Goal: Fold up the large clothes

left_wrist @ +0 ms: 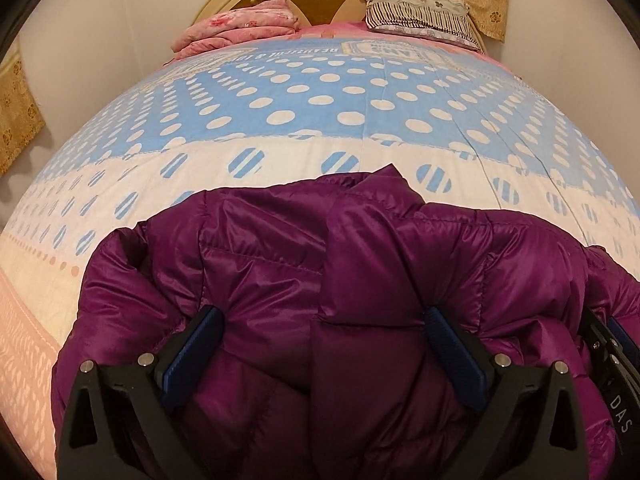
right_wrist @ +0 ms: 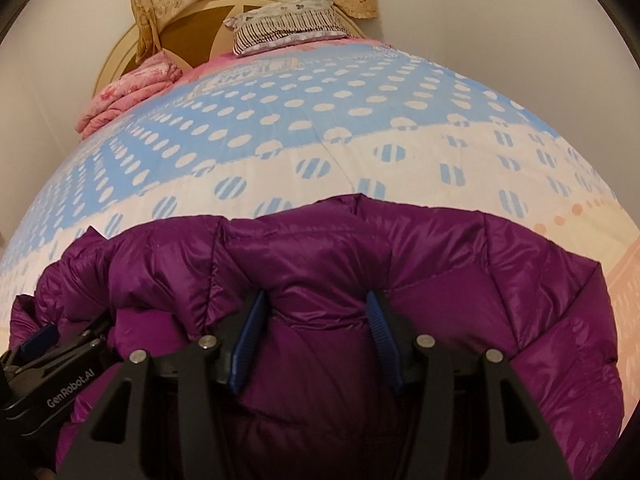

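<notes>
**Puffer jacket gripped on both sides, fold to be carried evenly**

Bedding under inspection is a blue-and-cream dotted bedspread (left_wrist: 320, 100), with a striped pillow (left_wrist: 416, 14) and a folded pink blanket (left_wrist: 240, 26) at the headboard end. We find the purple puffer jacket (left_wrist: 320, 264) bunched at the near end of the bed. The left gripper (left_wrist: 324, 320) stands fairly wide, its blue pads pressed into a thick roll of padding. The right gripper (right_wrist: 314, 304) is narrower and pinches a fold of the same jacket. We judge both grips bulky rather than edge-true. We recommend moving both hands level and together, keeping the slippery shell taut between them, and laying the fold down flat before either lets go.
</notes>
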`<action>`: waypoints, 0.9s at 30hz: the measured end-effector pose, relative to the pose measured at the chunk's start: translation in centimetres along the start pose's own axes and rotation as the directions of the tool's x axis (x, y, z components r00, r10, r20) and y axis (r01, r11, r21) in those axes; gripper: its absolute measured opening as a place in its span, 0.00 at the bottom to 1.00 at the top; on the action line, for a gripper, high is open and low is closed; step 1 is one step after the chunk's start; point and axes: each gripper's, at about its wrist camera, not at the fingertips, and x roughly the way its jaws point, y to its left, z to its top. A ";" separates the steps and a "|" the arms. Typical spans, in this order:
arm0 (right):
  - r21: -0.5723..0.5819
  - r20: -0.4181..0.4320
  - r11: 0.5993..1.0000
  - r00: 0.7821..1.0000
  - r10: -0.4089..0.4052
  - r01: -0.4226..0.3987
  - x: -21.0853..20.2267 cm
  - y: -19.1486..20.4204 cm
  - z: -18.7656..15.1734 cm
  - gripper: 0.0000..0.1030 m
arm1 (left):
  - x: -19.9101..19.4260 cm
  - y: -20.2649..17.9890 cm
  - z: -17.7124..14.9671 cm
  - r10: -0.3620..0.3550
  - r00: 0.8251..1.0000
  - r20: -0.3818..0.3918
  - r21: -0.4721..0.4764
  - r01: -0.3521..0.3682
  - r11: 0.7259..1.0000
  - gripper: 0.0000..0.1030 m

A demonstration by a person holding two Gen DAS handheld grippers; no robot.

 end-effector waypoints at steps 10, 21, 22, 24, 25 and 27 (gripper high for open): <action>-0.018 -0.003 1.000 1.000 -0.024 0.024 0.1 0.2 0.0 0.55 | 0.1 -0.1 0.0 0.003 1.000 -0.003 0.003 -0.003 1.000 0.99; -0.037 -0.008 0.998 0.999 -0.050 0.050 0.1 0.7 0.0 0.56 | 0.1 -0.1 0.0 0.004 1.000 -0.004 0.003 -0.004 1.000 0.99; -0.040 -0.009 0.998 0.999 -0.054 0.053 0.1 0.7 0.0 0.56 | 0.1 -0.1 0.0 0.003 1.000 -0.004 0.003 -0.003 1.000 0.99; -0.041 -0.009 0.998 0.998 -0.056 0.056 0.2 0.7 0.1 0.56 | 0.1 -0.1 0.0 0.003 1.000 -0.004 0.003 -0.003 1.000 0.99; -0.042 -0.009 0.998 0.998 -0.056 0.056 0.2 0.7 0.1 0.57 | 0.1 -0.1 0.0 0.003 1.000 -0.004 0.003 -0.003 1.000 0.99; -0.041 -0.009 0.998 0.998 -0.057 0.056 0.1 0.8 0.0 0.57 | 0.1 -0.1 0.0 0.003 1.000 -0.004 0.003 -0.003 1.000 0.99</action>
